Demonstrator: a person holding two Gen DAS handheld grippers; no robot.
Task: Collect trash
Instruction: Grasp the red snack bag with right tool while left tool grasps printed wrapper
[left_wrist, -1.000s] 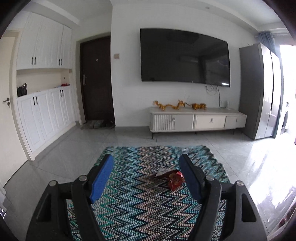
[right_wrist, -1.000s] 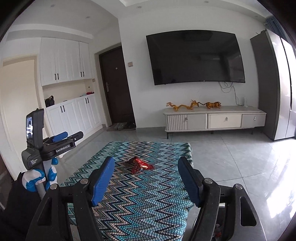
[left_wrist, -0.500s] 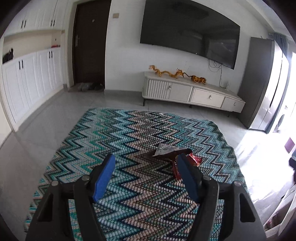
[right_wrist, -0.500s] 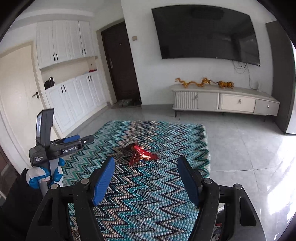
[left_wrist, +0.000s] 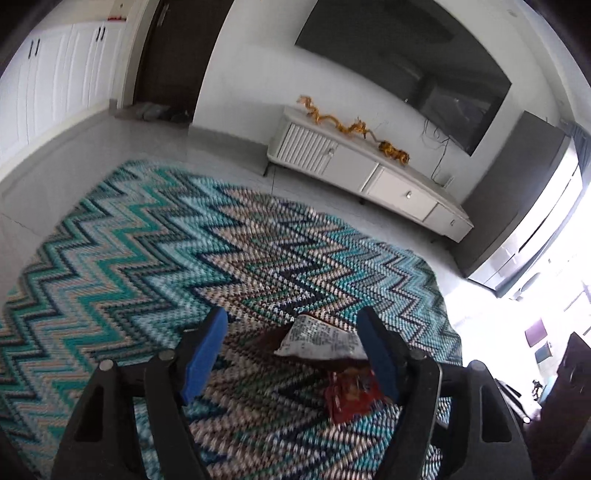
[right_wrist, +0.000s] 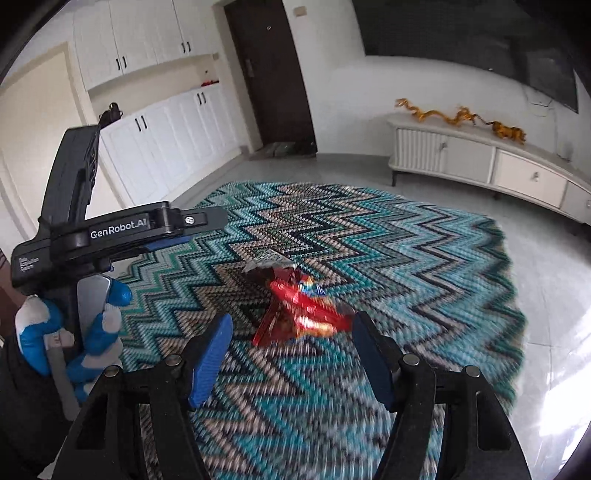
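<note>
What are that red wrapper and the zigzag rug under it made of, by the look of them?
The red wrapper looks like thin metallised plastic film: it is creased, stands up in folds and throws bright glints; its silvery inside shows at the torn end. The rug looks like woven or knitted yarn, matt, with small stitch-like blocks of colour forming the zigzags. The fibre cannot be told.

Both wrist cameras look forward and steeply down over a zigzag rug (left_wrist: 155, 236) (right_wrist: 406, 236), close above it. They share the rug, red wrappers (left_wrist: 351, 397) (right_wrist: 299, 317) and TV cabinet (left_wrist: 369, 177) (right_wrist: 480, 158); the right view catches the left tool (right_wrist: 207, 219).
</note>
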